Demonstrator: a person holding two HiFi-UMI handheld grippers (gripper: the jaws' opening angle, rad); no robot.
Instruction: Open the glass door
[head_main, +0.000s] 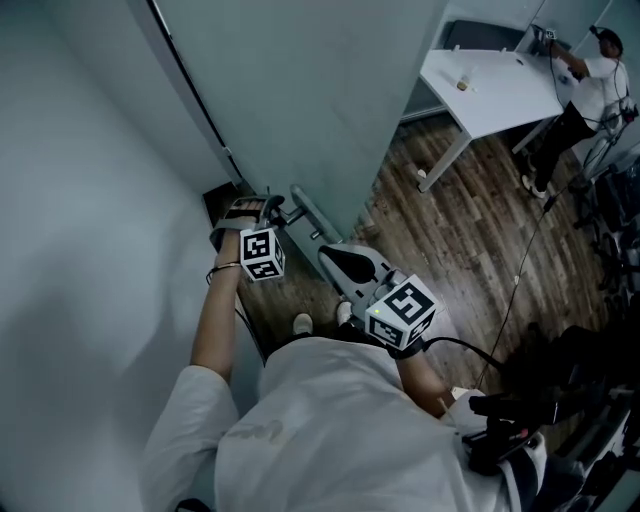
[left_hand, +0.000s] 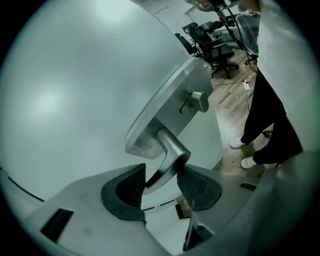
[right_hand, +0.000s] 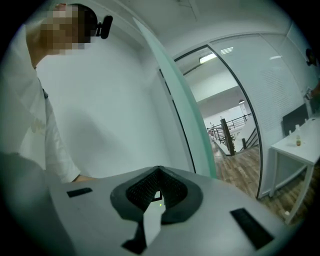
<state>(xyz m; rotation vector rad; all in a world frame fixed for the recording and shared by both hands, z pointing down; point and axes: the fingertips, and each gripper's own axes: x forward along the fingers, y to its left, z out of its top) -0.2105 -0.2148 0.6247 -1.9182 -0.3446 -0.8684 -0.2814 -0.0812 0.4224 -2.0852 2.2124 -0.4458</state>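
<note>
Against the pale wall (head_main: 70, 230) at the left of the head view, the person's left hand (head_main: 238, 218) held the left gripper (head_main: 272, 208) at the near edge of the glass door (head_main: 300, 90). The left gripper view showed that gripper released rather than clamped. Its jaws stood apart, and the metal lever handle (left_hand: 170, 152) slanted down between the two ribbed pads (left_hand: 131, 189), close to both. The lever came out of a brushed metal plate (left_hand: 167, 107) fixed to the door, with a small thumb-turn (left_hand: 196, 101) higher on the same plate.

The door stood partly open. Its greenish edge (right_hand: 187, 115) rose upright in the right gripper view, and a railing (right_hand: 227, 127) was visible through the opening past it.

Further right in the head view, the right gripper (head_main: 332, 255) hung just beside the door, apart from the handle. Its jaws were clenched together with nothing between them.

Beyond it lay the wooden floor (head_main: 470, 220), then a white table (head_main: 500, 90) with a small bottle (head_main: 462, 82) on it. At the far right, another person (head_main: 590, 85) stood at the table's end.
</note>
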